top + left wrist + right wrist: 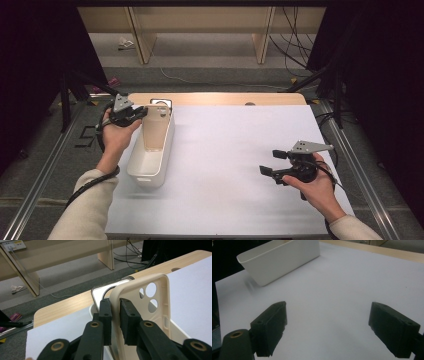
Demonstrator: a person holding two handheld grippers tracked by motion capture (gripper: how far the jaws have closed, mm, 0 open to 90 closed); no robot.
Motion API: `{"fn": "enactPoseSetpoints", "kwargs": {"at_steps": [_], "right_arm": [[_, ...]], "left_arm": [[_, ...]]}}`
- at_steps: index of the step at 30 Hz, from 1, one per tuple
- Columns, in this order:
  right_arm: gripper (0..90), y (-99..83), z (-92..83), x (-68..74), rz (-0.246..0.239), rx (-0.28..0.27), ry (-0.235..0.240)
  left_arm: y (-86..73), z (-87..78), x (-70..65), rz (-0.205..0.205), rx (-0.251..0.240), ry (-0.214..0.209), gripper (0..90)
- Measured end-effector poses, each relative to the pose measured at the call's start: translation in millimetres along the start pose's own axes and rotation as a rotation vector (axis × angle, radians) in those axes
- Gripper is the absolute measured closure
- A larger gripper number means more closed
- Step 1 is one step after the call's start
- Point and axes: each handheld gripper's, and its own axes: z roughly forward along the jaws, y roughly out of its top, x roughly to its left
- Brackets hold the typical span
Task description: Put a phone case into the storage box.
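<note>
Left hand-held gripper [115,315] pinches a beige phone case [150,302] (over the white bin [150,172]); right hand-held gripper [328,327] gapes empty.

White bin [151,150] on white-covered table [240,165]

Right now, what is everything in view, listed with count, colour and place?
Case: one, beige phone case, upright over the bin's far end, pinched at its edge.
Bin: one, white, long, on the sheet's left side.
Sheet: one, white, covering most of the table.
Table: one, light wood, bare strip along the far edge.
Socket plate: one, white, at the table's far edge behind the bin.
Shelving: light wood, on the floor beyond the table.
Left claw: black, shut on the case's edge.
Right claw: black, open over the bare sheet on the right.
</note>
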Motion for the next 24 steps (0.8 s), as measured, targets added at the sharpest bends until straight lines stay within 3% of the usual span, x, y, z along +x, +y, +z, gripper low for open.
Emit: {"fn": "enactPoseSetpoints", "kwargs": {"at_steps": [6, 15, 24], "right_arm": [[15.9, -0.1, 0.1, -0.5, 0.000, 0.000, 0.001], [16.0, 0.1, 0.1, -0.2, -0.001, 0.000, 0.002], [15.9, 0.2, -0.2, -0.1, 0.000, 0.000, 0.001]], "left_arm": [[-0.6, 5.1, 3.2, -0.003, 0.018, 0.016, 77.7], [2.2, 11.1, 2.0, 0.036, 0.044, 0.023, 74.0], [5.2, 9.9, -0.2, 0.051, 0.054, 0.032, 59.4]]}}
